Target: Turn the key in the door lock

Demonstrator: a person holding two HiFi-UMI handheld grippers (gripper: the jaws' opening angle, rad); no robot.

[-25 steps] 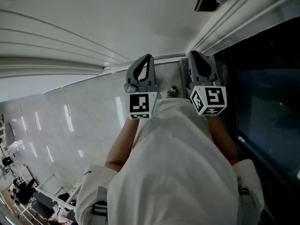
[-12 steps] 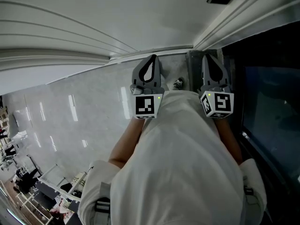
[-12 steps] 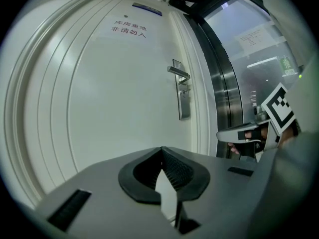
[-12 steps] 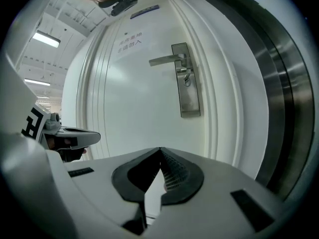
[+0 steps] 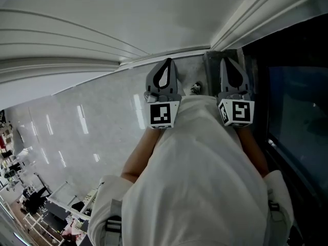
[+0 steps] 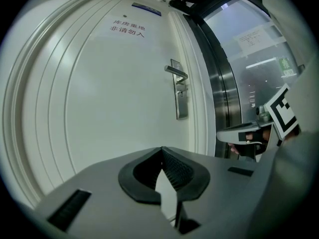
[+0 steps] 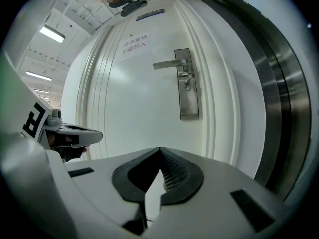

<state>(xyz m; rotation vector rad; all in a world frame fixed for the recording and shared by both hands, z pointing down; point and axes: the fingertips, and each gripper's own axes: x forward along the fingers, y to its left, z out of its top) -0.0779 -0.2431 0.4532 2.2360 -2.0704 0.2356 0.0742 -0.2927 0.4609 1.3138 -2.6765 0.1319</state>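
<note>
- Two grippers, and both are idle. The left gripper (image 6: 162, 151) has its fingers (image 6: 175, 169) pinched tip to tip with nothing between them, and the right gripper (image 7: 159, 152) is the same: closed up and empty.
- Taking the lock plate (image 7: 190, 106) as the reference, the key (image 7: 187, 84) sits in the plate just below the lever handle (image 7: 169, 63). Something small dangles off it (a ring, I think, but it's too tiny to be sure).
- Both grippers hang well back from the plate, side by side. The right one is nearly square in front of it and the left one is off to its left.
- Caveat: a key in the lock with empty grippers parked away fits a key waiting to be turned, and also one already turned and let go. I can't read the key's angle from here.
- My take on turning it cleanly: come straight at the plate and stay under the handle. Pinch the key's flat head squarely, then roll about the key's own line so it doesn't twist out or bend.
</note>
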